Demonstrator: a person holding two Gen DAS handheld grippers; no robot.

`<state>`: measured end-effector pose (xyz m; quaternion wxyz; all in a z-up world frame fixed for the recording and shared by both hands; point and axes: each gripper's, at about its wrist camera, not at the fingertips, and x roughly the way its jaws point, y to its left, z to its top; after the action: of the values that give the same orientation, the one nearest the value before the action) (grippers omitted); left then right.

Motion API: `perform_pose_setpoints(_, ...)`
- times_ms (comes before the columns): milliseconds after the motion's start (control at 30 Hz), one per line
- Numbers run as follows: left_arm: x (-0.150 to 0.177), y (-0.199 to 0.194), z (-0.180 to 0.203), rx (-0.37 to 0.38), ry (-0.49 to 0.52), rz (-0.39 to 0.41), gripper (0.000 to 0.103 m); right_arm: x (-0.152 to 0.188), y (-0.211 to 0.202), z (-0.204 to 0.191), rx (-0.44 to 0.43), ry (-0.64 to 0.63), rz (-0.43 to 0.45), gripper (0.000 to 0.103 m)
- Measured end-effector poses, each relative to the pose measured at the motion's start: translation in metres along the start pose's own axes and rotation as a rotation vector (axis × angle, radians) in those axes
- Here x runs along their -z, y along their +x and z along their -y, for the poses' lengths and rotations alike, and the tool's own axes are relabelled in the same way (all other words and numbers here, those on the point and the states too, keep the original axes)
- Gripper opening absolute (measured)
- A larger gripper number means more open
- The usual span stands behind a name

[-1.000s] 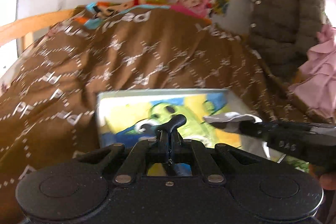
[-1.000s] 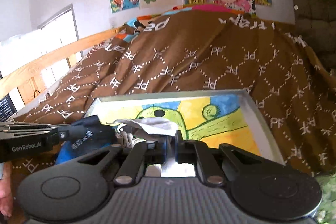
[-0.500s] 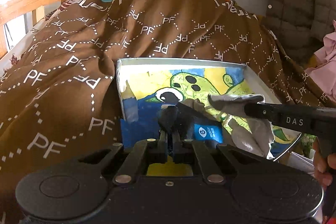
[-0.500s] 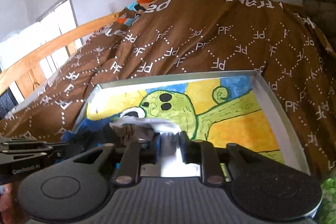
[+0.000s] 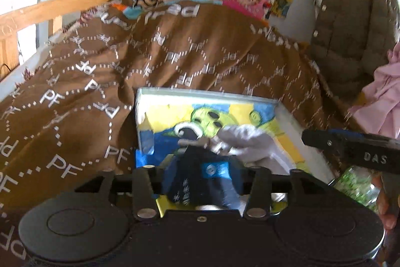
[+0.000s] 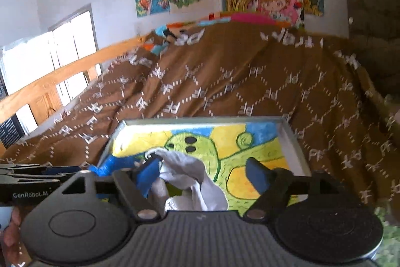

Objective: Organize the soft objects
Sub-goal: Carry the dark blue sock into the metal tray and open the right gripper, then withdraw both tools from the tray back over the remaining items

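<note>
Behind left hand-held gripper (image 5: 202, 168), dark sock (image 5: 200, 179), perhaps, half-hidden, blurred

The tray (image 6: 291, 139) has a pale grey rim and a bottom painted yellow, blue and green with a black-outlined green figure; the blanket (image 6: 225, 81) around it is brown with white dotted diamonds and "PF" letters. In the tray lie a white cloth (image 6: 190, 174) and a dark navy cloth (image 5: 200, 179) with a blue patch; right of the tray hang an olive quilted jacket (image 5: 350, 36) and pink fabric (image 5: 382, 96).
</note>
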<state>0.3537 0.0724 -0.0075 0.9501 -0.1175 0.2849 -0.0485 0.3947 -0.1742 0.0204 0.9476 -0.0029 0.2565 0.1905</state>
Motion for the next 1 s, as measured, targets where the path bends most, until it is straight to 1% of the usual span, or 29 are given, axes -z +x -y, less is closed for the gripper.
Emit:
perform_pose_setpoints(33, -0.001, -0.005, 0.003, 0.002, 0.000, 0.017, 0.056, -0.001, -0.009, 0.000, 0.004, -0.003, 0.020, 0.087)
perform_pose_setpoints(100, -0.001, -0.017, 0.011, 0.009, -0.006, 0.057, 0.065, -0.003, -0.025, 0.001, 0.011, -0.008, 0.050, 0.091)
perform_pose_setpoints(167, -0.001, -0.030, 0.020, 0.010, -0.003, 0.091, 0.069, -0.004, -0.043, 0.002, 0.022, -0.007, 0.081, 0.093)
perform_pose_setpoints(267, 0.003, -0.050, 0.037, 0.025, 0.022, 0.147, 0.077, -0.004, -0.071, 0.006, 0.037, -0.003, 0.125, 0.096)
perform_pose_setpoints(367, 0.009, -0.068, 0.055, 0.046, 0.056, 0.187, 0.082, 0.000, -0.098, 0.010, 0.059, 0.001, 0.174, 0.102)
perform_pose_setpoints(467, 0.017, -0.084, 0.071, 0.080, 0.080, 0.223, 0.087, 0.007, -0.124, 0.014, 0.073, -0.004, 0.201, 0.103)
perform_pose_setpoints(633, 0.032, -0.103, 0.095, 0.135, 0.116, 0.240, 0.087, 0.020, -0.161, 0.022, 0.080, -0.030, 0.239, 0.103)
perform_pose_setpoints(767, 0.046, -0.117, 0.109, 0.144, 0.137, 0.274, 0.097, 0.034, -0.187, 0.025, 0.105, -0.063, 0.277, 0.103)
perform_pose_setpoints(833, 0.055, -0.124, 0.113, 0.150, 0.154, 0.286, 0.098, 0.041, -0.197, 0.027, 0.120, -0.067, 0.290, 0.103)
perform_pose_setpoints(933, 0.070, -0.132, 0.118, 0.161, 0.196, 0.285, 0.100, 0.052, -0.208, 0.030, 0.134, -0.074, 0.293, 0.103)
perform_pose_setpoints(1000, 0.079, -0.135, 0.121, 0.174, 0.225, 0.268, 0.101, 0.058, -0.212, 0.032, 0.129, -0.088, 0.269, 0.103)
